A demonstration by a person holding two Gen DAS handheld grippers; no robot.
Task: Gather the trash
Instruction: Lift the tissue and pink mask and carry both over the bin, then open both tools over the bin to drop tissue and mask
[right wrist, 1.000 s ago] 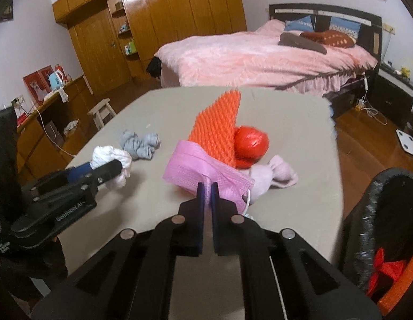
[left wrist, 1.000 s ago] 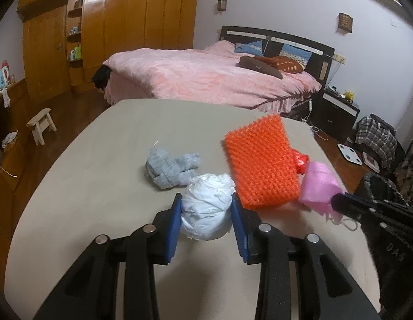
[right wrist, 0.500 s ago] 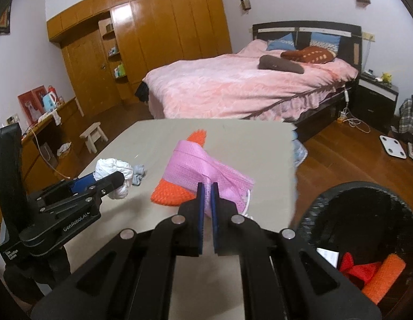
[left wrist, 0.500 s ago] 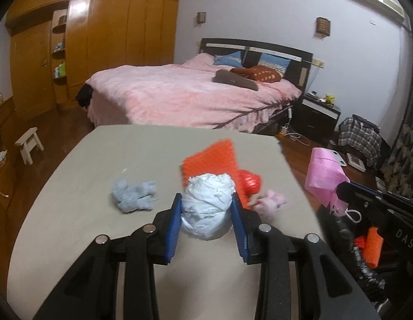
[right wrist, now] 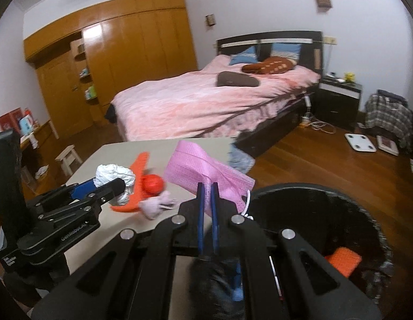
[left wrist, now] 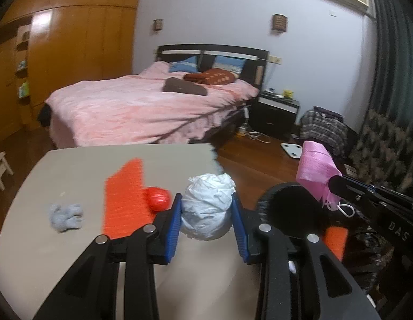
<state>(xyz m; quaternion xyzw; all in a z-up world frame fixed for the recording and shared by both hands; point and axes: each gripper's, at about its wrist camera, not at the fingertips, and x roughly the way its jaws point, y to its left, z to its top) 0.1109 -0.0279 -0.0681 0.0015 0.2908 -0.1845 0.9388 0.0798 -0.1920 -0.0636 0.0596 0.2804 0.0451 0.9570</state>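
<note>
1. The left gripper had its blue pads clamped on either side of a crumpled white paper ball, which was held clear of the beige tabletop.
2. The right gripper had its pads pressed together on the edge of a pink woven face mask, whose white ear loop dangled beneath (the same mask shows at the right of the left wrist view).
3. A round black mesh trash bin stood on the wooden floor just beside the table's edge; an orange foam piece already lay inside it.
4. The mask hung near the bin's rim, while the paper ball sat over the table's edge, beside the bin.
5. Left on the table were a flat orange bumpy foam sheet, a shiny red ball-shaped wrapper touching it, a small grey crumpled wad well apart to the left, and a pale pink crumpled wad near the orange sheet.
6. A bed with a pink cover filled the background.
</note>
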